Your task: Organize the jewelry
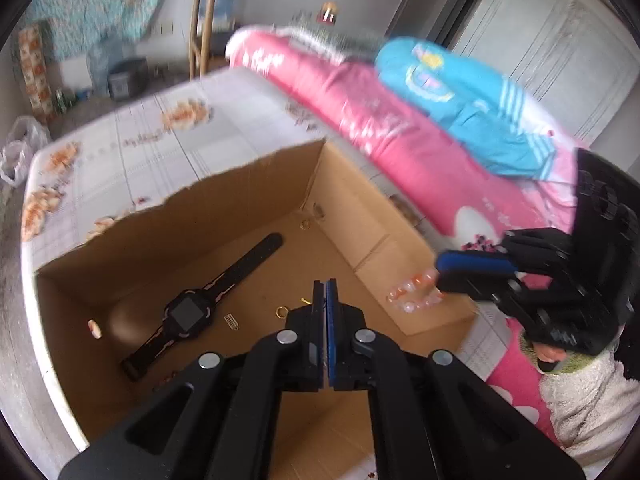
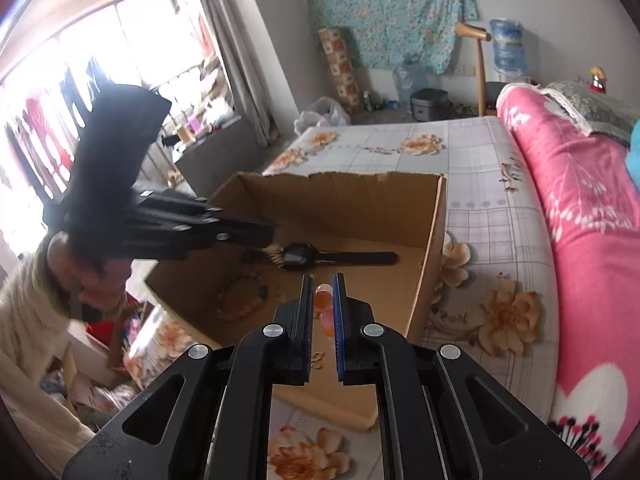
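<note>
Left jaws: my left gripper [image 1: 324, 286] has its blue pads pressed flat together, and I see nothing between them. A small gold piece [image 1: 306, 301] shows just at the left of the tips, but I cannot tell if it hangs from the pads or lies on the floor of the box.
Right jaws: my right gripper [image 2: 322, 280] is closed on a bead bracelet [image 2: 325, 308] of orange and clear beads. The string hangs in the narrow gap between the pads, over the near right part of the box.
Box: the cardboard box [image 2: 434, 240] stands on the flowered bed sheet [image 2: 472, 148], its top open, the far edge torn.
Already inside: a black watch [image 1: 188, 314] lies flat on the box floor at the left, a gold ring [image 1: 281, 312] is near my left tips, a second ring [image 1: 305, 224] is far in the corner, and a small clip [image 1: 231, 322] is just beside the watch. A brown bead bracelet [image 2: 240, 296] lies near the left wall.
Step in hand: I judge I am bringing the orange bracelet to the box; several pieces are in already.
Next move: I should lower the right gripper toward a free part of the floor, right of the watch, then open the pads so the beads fall straight.
Care: both grippers are close over the same box, so the left one should keep apart.
</note>
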